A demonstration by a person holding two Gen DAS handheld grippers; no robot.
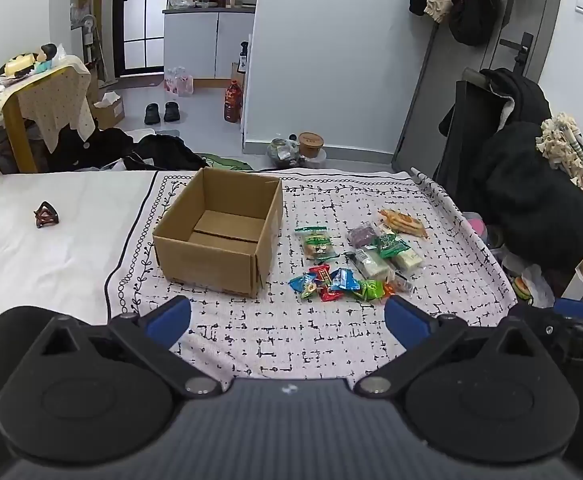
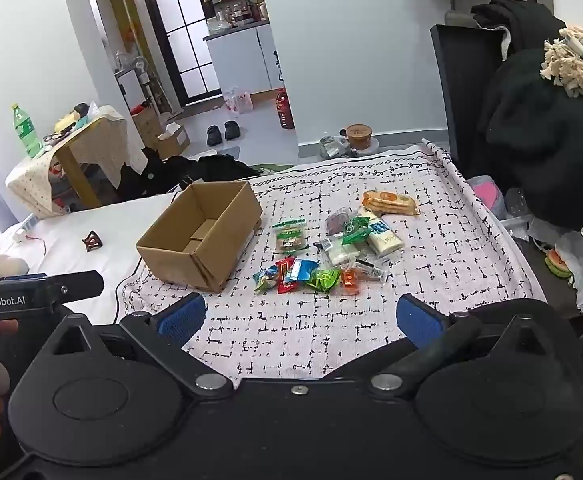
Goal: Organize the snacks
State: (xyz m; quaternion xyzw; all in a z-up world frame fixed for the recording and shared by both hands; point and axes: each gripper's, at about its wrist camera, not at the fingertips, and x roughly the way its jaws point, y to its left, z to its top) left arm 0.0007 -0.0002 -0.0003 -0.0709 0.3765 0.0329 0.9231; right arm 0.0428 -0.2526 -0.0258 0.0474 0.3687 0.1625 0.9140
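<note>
- Starting from a clean slate, you have both tools spread wide and holding nothing: the left gripper point(image 1: 287, 318) and the right gripper point(image 2: 301, 318) both hover over the near edge of the patterned cloth point(image 1: 291, 344), angled down toward the work.
- The cardboard box point(image 1: 219, 236) sits open and empty toward the left side of the cloth; nothing has gone in yet, so I judge the task is at its very beginning.
- The snacks lie loose to the right of the box: a row of small candies point(image 1: 335, 282) nearest you, a green-topped packet point(image 1: 317, 242) just beside the box, a cluster of pale and green packets point(image 1: 383, 250) further right, and an orange packet point(image 1: 403, 222) nearest the far right corner.
- Take the candy row first, since it is closest. Come down on one wrapper at a time, pads either side of its body rather than its twisted ends, which will likely slip.
- Use your right tool for the pile and keep the left free to steady the box, which looks light enough to slide on the cloth.
- The clustered packets overlap, so lift the top one first.
- Mind the near box wall when carrying across; clear its rim before letting go.
- A small dark hair clip point(image 1: 46, 215) lies well apart on the bare white sheet point(image 1: 31, 256) and is not in your way.
</note>
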